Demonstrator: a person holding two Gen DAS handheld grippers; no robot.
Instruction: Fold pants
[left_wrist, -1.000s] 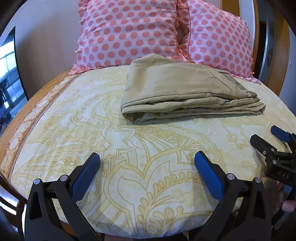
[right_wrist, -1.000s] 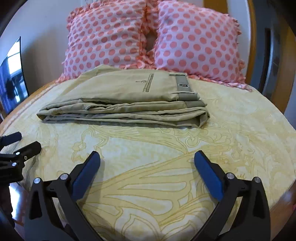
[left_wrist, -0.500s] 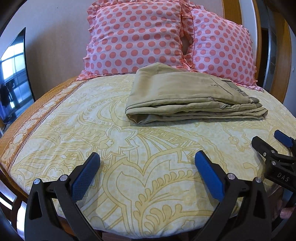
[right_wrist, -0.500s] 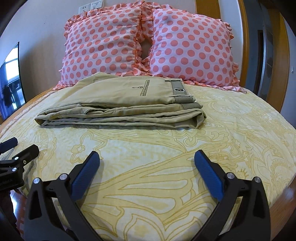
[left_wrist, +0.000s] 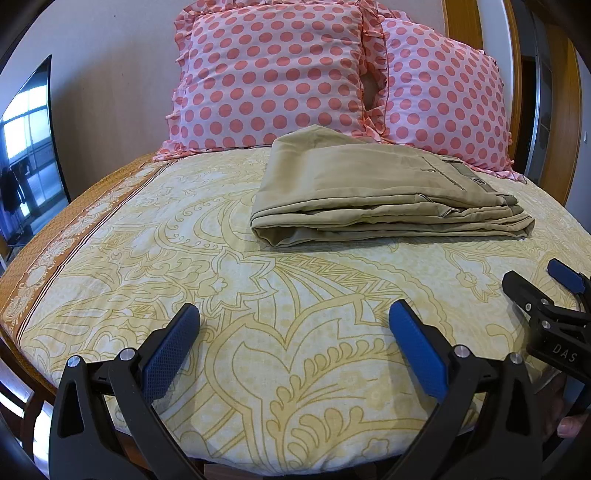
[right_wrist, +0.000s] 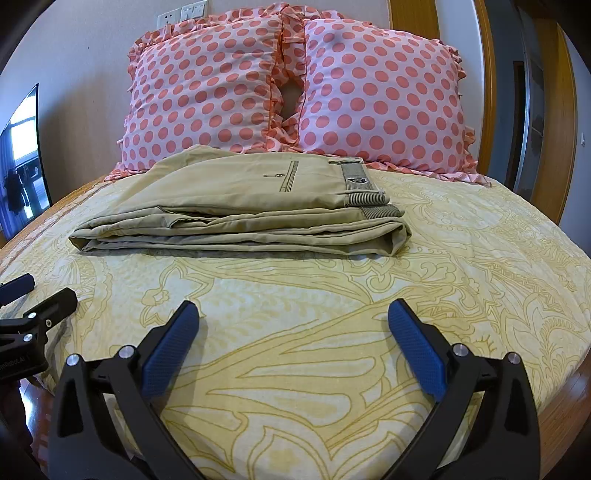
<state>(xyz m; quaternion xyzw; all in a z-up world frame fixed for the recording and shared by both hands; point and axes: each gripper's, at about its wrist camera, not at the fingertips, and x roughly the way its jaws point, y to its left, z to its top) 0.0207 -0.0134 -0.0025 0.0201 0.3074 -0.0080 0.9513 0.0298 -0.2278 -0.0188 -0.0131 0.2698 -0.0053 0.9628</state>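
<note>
The khaki pants (left_wrist: 373, 192) lie folded in a flat stack of several layers near the pillows; they also show in the right wrist view (right_wrist: 243, 210), waistband to the right. My left gripper (left_wrist: 293, 317) is open and empty, held over the near part of the bed, well short of the pants. My right gripper (right_wrist: 293, 317) is open and empty too, also near the bed's front edge. Each gripper shows at the edge of the other's view: the right one (left_wrist: 543, 280), the left one (right_wrist: 37, 291).
The bed (left_wrist: 184, 258) has a yellow patterned cover with an orange border on the left. Two pink polka-dot pillows (right_wrist: 295, 88) stand against the wall behind the pants. A dark TV screen (left_wrist: 26, 155) is at the left, a wooden door frame (right_wrist: 554, 110) at the right.
Both grippers have pulled back and risen away from the pants, so more of the pillows and wall shows. The pants have not moved. Both grippers stay open.
</note>
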